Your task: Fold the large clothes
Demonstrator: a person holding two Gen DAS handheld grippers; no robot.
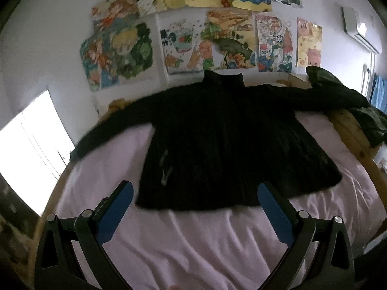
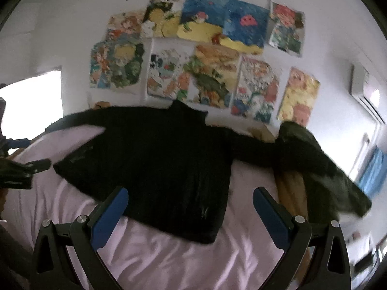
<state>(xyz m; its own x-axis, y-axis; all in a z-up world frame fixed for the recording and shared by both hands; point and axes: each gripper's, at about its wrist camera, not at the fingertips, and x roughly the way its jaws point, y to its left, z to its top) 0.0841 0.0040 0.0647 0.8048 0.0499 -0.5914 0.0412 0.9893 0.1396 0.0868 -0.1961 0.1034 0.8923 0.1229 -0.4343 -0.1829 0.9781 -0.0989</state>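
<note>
A black high-collared jacket (image 1: pixel 217 140) lies flat on the pink bed sheet (image 1: pixel 193 236), sleeves spread to both sides, collar toward the wall. My left gripper (image 1: pixel 196 193) hovers open just above the jacket's lower hem, blue pads wide apart, nothing between them. In the right wrist view the same jacket (image 2: pixel 157 164) fills the middle, and my right gripper (image 2: pixel 191 195) stands open over its lower right corner, holding nothing. The left gripper (image 2: pixel 21 169) shows at the left edge of that view.
A dark green garment (image 1: pixel 348 101) is heaped at the bed's right side over the wooden frame (image 1: pixel 350 135). Colourful posters (image 1: pixel 193 36) cover the wall behind. A bright window (image 1: pixel 31 145) is at left, an air conditioner (image 1: pixel 360 29) high at right.
</note>
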